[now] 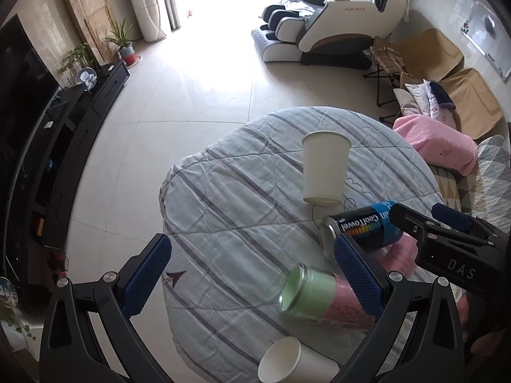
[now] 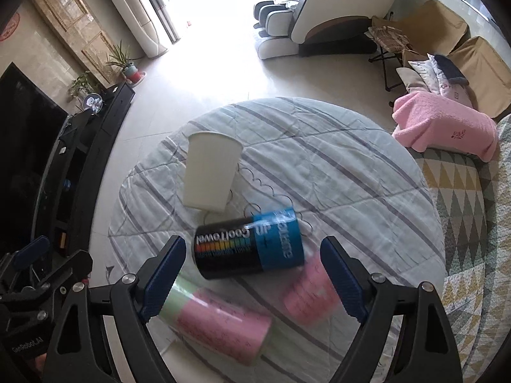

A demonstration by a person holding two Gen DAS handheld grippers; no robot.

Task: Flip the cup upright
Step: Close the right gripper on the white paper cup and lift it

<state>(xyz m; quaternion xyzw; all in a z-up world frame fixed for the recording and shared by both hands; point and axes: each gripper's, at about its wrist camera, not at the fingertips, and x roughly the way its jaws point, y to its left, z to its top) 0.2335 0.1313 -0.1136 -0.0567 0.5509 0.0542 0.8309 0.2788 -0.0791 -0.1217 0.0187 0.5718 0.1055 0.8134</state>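
Observation:
A white paper cup (image 1: 324, 167) (image 2: 210, 172) stands on the striped cloth of the round table (image 1: 223, 198) (image 2: 351, 175), wide end up. A second white paper cup (image 1: 295, 362) lies on its side at the near table edge, mouth towards me. A black and blue can (image 1: 364, 229) (image 2: 249, 247) lies on its side. A pink bottle with a green cap (image 1: 322, 300) (image 2: 214, 316) lies on its side, and a pink cup (image 2: 308, 293) lies beside the can. My left gripper (image 1: 252, 274) is open and empty above the table. My right gripper (image 2: 254, 277) (image 1: 424, 220) is open around the can, apart from it.
A dark TV cabinet (image 1: 64, 146) runs along the left. A massage chair (image 1: 325, 22) stands at the back. A pink blanket (image 1: 437, 143) and a patterned quilt (image 2: 463, 223) lie on a sofa at the right. Tiled floor (image 1: 175, 95) lies around the table.

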